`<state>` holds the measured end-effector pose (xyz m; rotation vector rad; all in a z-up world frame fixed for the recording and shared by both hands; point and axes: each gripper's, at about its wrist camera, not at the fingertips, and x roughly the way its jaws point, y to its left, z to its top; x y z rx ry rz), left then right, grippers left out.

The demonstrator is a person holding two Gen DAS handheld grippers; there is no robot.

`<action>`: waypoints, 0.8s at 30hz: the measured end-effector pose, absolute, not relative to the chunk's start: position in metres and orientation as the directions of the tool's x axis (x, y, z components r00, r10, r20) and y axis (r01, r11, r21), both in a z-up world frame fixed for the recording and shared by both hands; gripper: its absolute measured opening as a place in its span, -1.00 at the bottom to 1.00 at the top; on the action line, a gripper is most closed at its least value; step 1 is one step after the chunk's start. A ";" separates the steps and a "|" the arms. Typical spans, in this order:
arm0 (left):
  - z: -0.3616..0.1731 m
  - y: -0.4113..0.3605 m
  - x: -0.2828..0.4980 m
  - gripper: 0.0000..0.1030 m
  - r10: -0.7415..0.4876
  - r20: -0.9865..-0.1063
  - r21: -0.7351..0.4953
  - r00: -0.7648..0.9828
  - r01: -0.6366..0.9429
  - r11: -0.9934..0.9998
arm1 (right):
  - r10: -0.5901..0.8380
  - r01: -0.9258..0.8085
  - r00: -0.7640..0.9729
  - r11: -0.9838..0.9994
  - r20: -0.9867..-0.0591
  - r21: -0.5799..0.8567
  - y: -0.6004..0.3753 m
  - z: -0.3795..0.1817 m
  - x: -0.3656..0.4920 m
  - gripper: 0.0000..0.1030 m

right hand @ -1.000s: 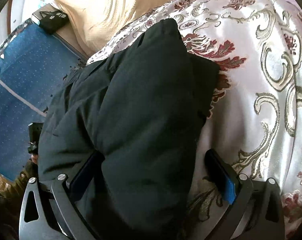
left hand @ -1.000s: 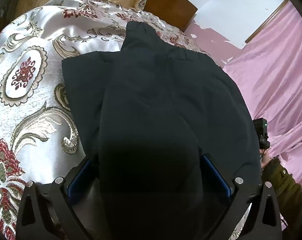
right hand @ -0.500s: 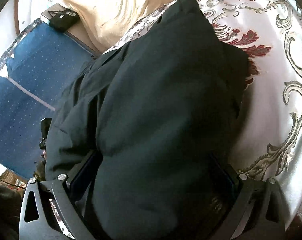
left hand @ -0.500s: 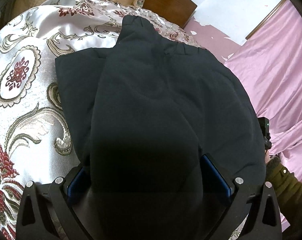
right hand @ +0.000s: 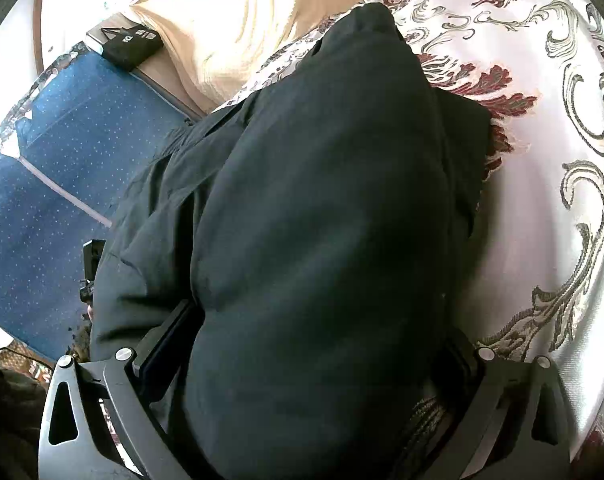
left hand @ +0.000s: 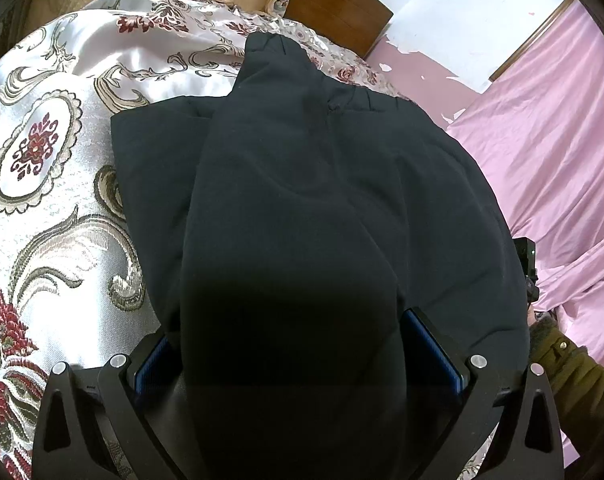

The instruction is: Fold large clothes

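Observation:
A large black padded garment [left hand: 310, 200] lies partly folded on a patterned satin bedspread [left hand: 54, 152]. It also fills the right wrist view [right hand: 322, 200]. My left gripper [left hand: 294, 344] has a thick fold of the black garment between its wide-apart blue-padded fingers [left hand: 434, 348]. My right gripper [right hand: 314, 340] likewise has a bulky fold of the garment between its fingers [right hand: 170, 332]. The fabric hides both pairs of fingertips. The other gripper peeks out at the garment's right edge in the left wrist view [left hand: 528, 268].
A yellow blanket [right hand: 230, 28] lies at the bed's head. A brown wooden headboard [left hand: 338, 12] stands beyond. A pink sheet [left hand: 554, 152] hangs on the right. A blue surface [right hand: 62, 168] and a small black box [right hand: 130, 42] lie to the bed's left.
Both grippers have carried the fold of the garment forward over the bed. More black cloth now covers the bedspread in the right wrist view.

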<state>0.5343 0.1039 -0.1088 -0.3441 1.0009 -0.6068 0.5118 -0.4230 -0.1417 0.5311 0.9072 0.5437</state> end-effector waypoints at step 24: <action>-0.055 0.073 0.522 -0.43 -0.426 -0.794 -0.355 0.433 0.238 0.904 | 0.331 -0.032 0.501 0.930 -0.799 0.365 -0.381 -0.064 0.486 -0.30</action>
